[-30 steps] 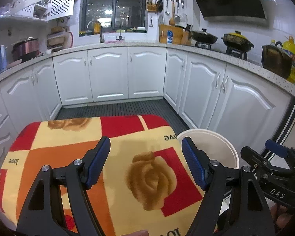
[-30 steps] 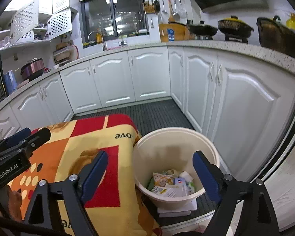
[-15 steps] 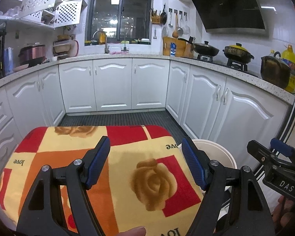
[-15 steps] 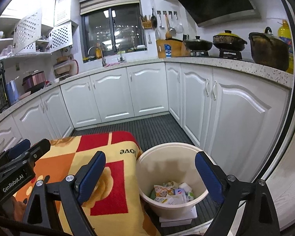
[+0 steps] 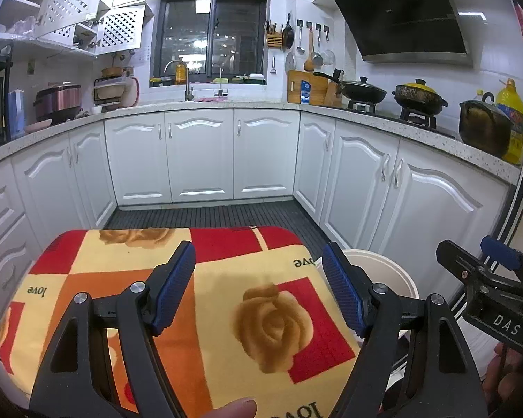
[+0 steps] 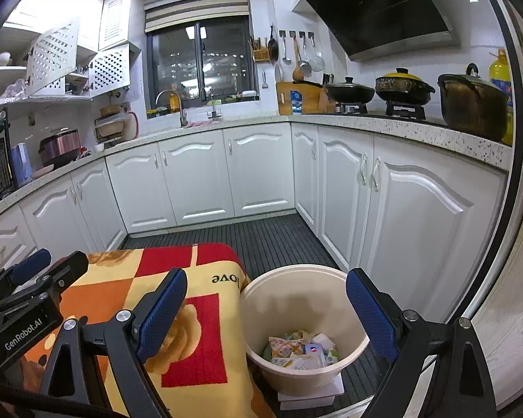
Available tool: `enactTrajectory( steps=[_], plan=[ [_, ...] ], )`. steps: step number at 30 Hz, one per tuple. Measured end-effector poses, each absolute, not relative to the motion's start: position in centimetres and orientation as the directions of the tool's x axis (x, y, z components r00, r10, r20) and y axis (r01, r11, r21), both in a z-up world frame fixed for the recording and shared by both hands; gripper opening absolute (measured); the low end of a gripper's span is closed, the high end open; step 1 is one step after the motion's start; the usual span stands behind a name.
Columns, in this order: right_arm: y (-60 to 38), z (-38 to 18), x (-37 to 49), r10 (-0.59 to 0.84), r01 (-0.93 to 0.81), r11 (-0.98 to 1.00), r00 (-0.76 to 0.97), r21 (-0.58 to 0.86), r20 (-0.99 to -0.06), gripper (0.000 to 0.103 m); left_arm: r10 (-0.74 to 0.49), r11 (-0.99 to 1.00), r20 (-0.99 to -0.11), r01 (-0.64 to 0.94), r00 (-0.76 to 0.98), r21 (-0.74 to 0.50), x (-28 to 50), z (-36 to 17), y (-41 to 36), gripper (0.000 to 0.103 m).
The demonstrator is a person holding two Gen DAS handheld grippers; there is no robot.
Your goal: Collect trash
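Observation:
A cream round bin (image 6: 327, 289) stands on the floor right of a table covered with a red, orange and yellow rose cloth (image 6: 198, 345). Crumpled wrappers and paper trash (image 6: 301, 348) lie at its bottom. My right gripper (image 6: 265, 313) is open and empty, held above the bin and the table's right edge. My left gripper (image 5: 259, 289) is open and empty above the cloth (image 5: 272, 317); the bin's rim (image 5: 383, 264) shows to its right, and the right gripper's body (image 5: 491, 296) at the far right.
White cabinets (image 6: 258, 170) run round the kitchen under a speckled counter with pots (image 6: 470, 104) and a sink (image 6: 191, 123). A dark ribbed floor mat (image 6: 268, 233) lies beyond the table. A white flat object (image 6: 313, 393) lies under the bin.
Both grippers have risen and tilted up, so more of the kitchen shows. Both stay open and empty.

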State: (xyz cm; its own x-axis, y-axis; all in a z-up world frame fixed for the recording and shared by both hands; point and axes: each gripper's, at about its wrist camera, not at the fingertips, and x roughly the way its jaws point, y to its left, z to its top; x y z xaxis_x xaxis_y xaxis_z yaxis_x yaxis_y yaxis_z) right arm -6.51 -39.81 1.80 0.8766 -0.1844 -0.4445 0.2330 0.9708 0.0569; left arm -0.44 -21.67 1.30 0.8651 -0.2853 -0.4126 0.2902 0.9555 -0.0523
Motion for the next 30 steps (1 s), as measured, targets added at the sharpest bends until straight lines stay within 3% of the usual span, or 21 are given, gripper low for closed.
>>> enactTrajectory(
  steps=[30],
  plan=[
    [-39.29,1.49,-5.83,-0.184,0.223,0.974,0.869,0.031,-0.458,0.092,-0.267,0.960,-0.417,0.277,0.869,-0.039,-0.20,0.65,-21.26,0.074]
  ],
)
